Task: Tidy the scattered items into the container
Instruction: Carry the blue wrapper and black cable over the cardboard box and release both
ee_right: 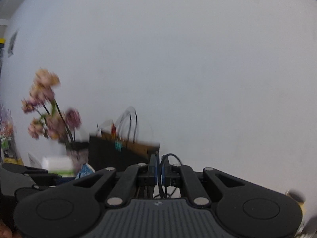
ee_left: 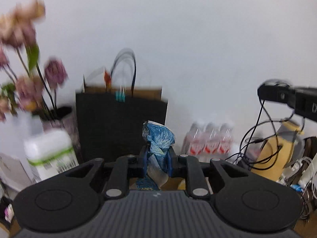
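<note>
Blue wrapper (ee_left: 159,138) pinched in left tool (ee_left: 157,159)

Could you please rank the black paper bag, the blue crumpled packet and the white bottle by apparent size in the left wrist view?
1. black paper bag
2. white bottle
3. blue crumpled packet, though it is nearest the camera.

Two grippers, left gripper (ee_left: 157,158) and right gripper (ee_right: 160,173), one blue snack packet (ee_left: 159,136), one black cable (ee_right: 172,155), one black paper bag (ee_left: 120,125), one vase of flowers (ee_left: 57,119), one white green-banded box (ee_left: 50,154), three red-labelled bottles (ee_left: 210,140), one yellow pouch (ee_left: 275,154)
</note>
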{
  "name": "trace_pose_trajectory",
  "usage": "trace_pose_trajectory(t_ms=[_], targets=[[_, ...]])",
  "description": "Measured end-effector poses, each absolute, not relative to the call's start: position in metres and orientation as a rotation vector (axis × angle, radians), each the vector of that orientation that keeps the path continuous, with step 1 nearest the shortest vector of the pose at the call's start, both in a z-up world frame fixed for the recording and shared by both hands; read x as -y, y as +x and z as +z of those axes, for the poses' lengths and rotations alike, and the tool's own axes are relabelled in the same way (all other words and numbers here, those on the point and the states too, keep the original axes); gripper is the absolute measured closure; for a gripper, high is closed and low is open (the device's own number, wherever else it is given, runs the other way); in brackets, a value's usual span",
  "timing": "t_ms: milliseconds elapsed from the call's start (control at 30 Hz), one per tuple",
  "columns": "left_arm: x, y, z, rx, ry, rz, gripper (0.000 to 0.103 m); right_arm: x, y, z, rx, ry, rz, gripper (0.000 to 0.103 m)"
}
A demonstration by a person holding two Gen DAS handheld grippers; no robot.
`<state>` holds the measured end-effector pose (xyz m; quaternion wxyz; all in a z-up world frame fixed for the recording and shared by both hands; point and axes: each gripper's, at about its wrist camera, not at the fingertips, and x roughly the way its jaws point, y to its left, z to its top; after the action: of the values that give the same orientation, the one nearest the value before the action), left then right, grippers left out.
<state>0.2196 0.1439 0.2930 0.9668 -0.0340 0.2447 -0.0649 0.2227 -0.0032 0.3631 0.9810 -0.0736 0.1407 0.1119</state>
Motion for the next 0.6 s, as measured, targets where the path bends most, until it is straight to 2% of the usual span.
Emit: trace_pose_trajectory(t_ms=[167,400,600], targets=[[-0.149,0.259,0.219,-0.667,-0.086,-0.107,0.084,0.015,0.269,0.286,-0.477,-0.107,0.216,0.100],[-0.153,0.297,0.156,-0.808,-0.074,-0.072,0.083,0.034,0.326,0.196,-0.728,-0.029,0.213,0.099],[-0.155,0.332,0.095,-1.009,-0.077,-0.040,0.081,0.039,0.367,0.117,-0.962,0.009,0.180,0.099]])
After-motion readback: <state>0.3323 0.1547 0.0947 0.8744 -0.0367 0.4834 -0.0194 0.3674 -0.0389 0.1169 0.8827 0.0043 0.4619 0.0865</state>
